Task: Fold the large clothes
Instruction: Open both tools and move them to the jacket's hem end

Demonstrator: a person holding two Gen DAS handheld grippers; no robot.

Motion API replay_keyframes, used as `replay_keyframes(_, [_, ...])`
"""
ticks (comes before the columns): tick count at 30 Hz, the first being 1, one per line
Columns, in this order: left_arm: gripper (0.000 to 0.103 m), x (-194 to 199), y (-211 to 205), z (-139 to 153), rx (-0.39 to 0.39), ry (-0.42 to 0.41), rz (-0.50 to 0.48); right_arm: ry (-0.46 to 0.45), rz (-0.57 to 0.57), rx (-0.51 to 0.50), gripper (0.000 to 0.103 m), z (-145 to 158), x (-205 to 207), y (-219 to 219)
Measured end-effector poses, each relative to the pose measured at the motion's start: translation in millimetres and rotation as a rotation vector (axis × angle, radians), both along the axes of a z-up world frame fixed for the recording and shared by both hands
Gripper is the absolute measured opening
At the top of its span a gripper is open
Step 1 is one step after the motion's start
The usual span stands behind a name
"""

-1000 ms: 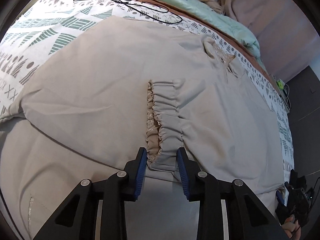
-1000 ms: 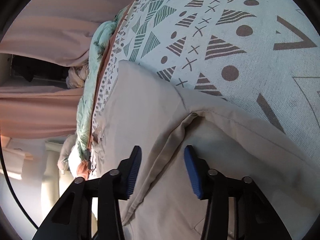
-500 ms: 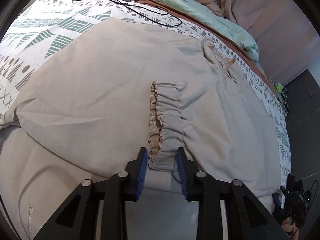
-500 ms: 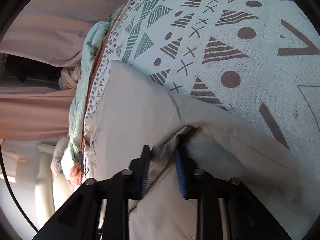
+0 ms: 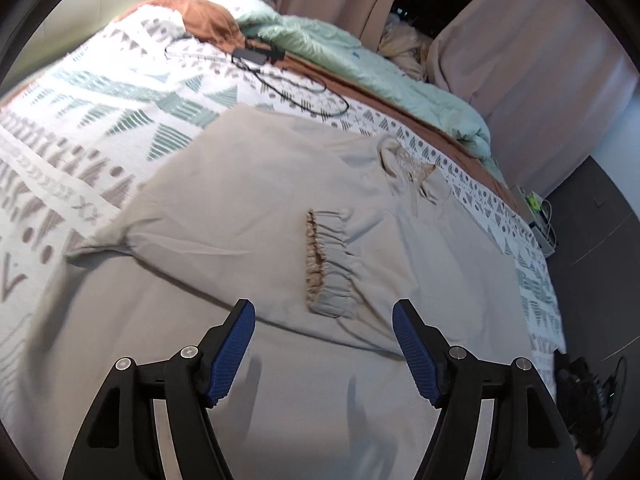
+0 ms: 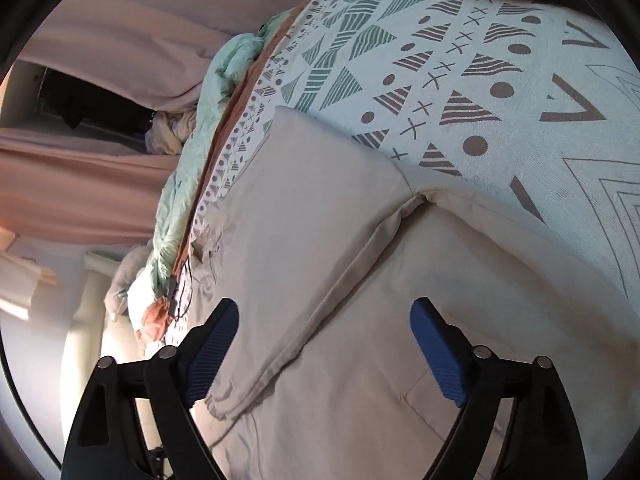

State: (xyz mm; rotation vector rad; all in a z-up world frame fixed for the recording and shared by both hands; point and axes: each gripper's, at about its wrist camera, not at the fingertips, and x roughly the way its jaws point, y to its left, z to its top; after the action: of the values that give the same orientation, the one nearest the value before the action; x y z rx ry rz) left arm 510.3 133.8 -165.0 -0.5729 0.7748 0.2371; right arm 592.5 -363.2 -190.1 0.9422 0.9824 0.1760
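Both grippers have let go since a second ago. The left gripper [image 5: 322, 322] then had its blue pads closed on the elastic cuff [image 5: 332, 264]; its jaws have just been opening and now stand wide and empty, pulled back so the cuff lies flat just beyond the fingertips. The right gripper [image 6: 324, 322] had pinched the folded sleeve edge [image 6: 340, 288] half a second ago; its jaws have likewise just been opening, and the edge now lies loose between the spread pads, apparently untouched, though the near end of the fold dips out of clear view. The beige garment [image 5: 260, 208] is spread across the near half of the bed, one sleeve folded over its body. Beyond it the patterned bedspread [image 5: 100, 120] runs to the far left, with a black cable [image 5: 304, 96] looped on it. Farther still lie a mint quilt [image 5: 360, 64] and pinkish curtains [image 5: 540, 60].
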Motion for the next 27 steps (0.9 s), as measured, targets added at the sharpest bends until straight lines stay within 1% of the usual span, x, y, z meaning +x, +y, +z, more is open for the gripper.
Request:
replay_keyframes(1, [0.072,-9,-3,1,0.042,-0.006,-0.001,-0.007,0.001,-0.008,0.096,2,-4,1])
replay_keyframes(4, [0.072,-32,-11,2,0.169,-0.004,-0.010,-0.013,-0.001,-0.037,0.096,5,-16,4])
replay_keyframes(5, [0.072,-39,-13,2,0.201,-0.002,-0.009,-0.017,-0.001,-0.044,0.096,6,-20,5])
replay_keyframes(7, [0.072,-56,-13,3,0.225,-0.008,-0.010,-0.024,0.010,-0.049,0.097,7,-28,8])
replay_keyframes(9, [0.072,-74,-10,2,0.215,-0.011,0.002,-0.022,0.033,-0.048,0.097,6,-40,12])
replay_keyframes(13, [0.072,-108,-1,0,0.156,-0.021,0.052,-0.046,0.058,-0.080,0.097,11,-65,17])
replay_keyframes(17, [0.072,-134,0,2,0.147,-0.037,0.079,-0.055,0.073,-0.102,0.097,13,-90,18])
replay_keyframes(19, [0.077,-146,-4,2,0.160,-0.040,0.085,-0.059,0.077,-0.114,0.097,14,-100,18])
replay_keyframes(20, [0.083,-152,-5,2,0.165,-0.041,0.088,-0.065,0.082,-0.125,0.097,15,-107,19])
replay_keyframes(24, [0.085,-177,-10,1,0.161,-0.058,0.085,-0.085,0.103,-0.136,0.097,16,-130,23])
replay_keyframes(27, [0.085,-193,-12,-1,0.128,-0.058,0.081,-0.099,0.113,-0.138,0.097,17,-147,22])
